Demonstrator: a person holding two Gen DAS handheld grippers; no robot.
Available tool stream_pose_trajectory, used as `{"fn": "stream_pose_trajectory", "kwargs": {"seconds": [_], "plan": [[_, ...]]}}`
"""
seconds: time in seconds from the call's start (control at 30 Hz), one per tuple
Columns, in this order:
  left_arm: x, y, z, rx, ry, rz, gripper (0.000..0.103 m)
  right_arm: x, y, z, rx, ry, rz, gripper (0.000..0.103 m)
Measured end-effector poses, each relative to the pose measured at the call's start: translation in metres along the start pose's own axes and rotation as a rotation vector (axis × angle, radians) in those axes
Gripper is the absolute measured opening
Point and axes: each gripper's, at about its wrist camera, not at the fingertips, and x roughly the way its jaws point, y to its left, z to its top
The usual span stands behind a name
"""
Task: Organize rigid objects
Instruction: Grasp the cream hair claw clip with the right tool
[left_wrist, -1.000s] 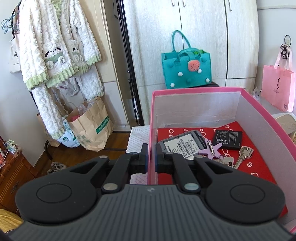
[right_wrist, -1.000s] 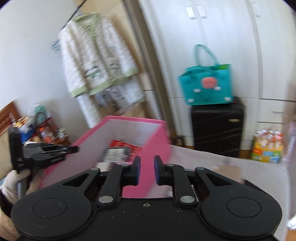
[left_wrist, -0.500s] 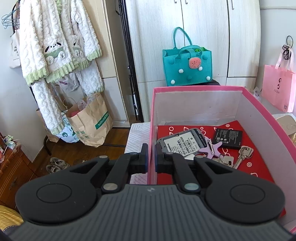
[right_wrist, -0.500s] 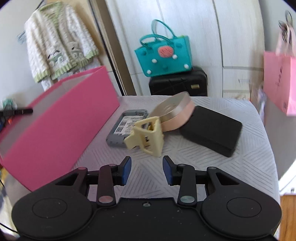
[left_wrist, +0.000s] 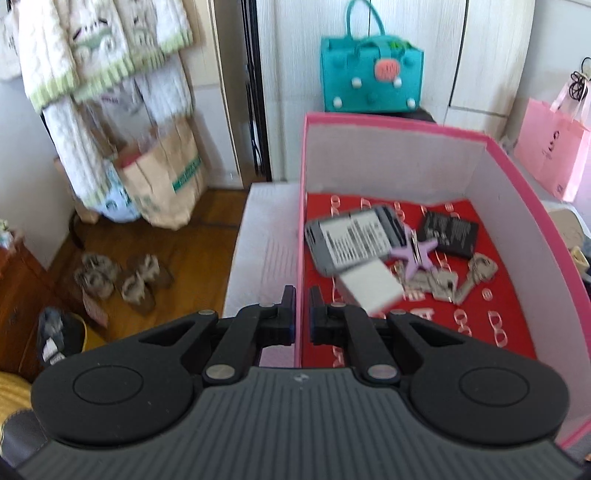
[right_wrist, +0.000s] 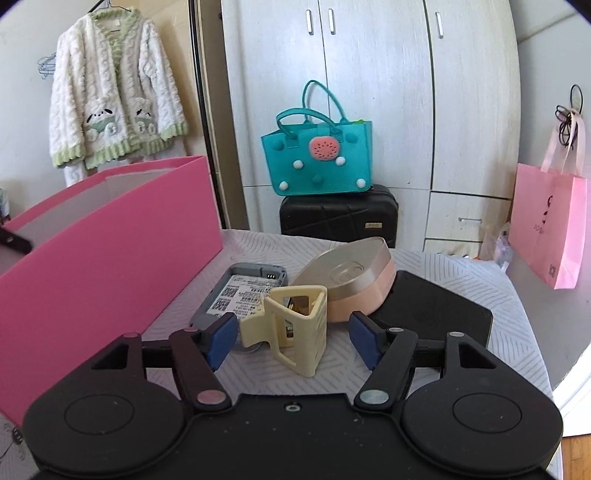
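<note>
Right tongs (right_wrist: 293, 341) have spread wide around upright hair clip (right_wrist: 295, 325).

L gripper (left_wrist: 302, 310): jaws nearly together, only a thin gap, one finger each side of a thin upright edge, clamped on it. Body roughly level, pointing fwd and slightly down. Blue pad edges just visible at the tips.

R gripper (right_wrist: 291, 341): jaws spread wide, blue pads (right_wrist: 221, 341) angled outward, nothing touching either pad. Held low, pointing fwd, about level. Linkage arms splayed.

No hands or wrists visible in either wrist view.
</note>
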Motion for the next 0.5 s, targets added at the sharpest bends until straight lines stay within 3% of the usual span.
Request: {"fn": "stream_pose_trajectory", "kwargs": {"seconds": [0.07,0.17,0.5], "plan": [[-0.006,-0.001,-0.003,0.014,0.016,0.005,0.006,0.001,0.002,0.001,-0.002,-0.016,-0.013,0.071],[-0.013,-0.003,-0.01,0.027,0.033,0.015,0.006,-0.001,0.004,-0.001,0.002,-0.025,-0.001,0.059],[-0.024,-0.002,-0.019,0.015,0.036,0.031,0.003,-0.022,0.002,0.004,0.039,-0.027,0.027,0.059]]}}
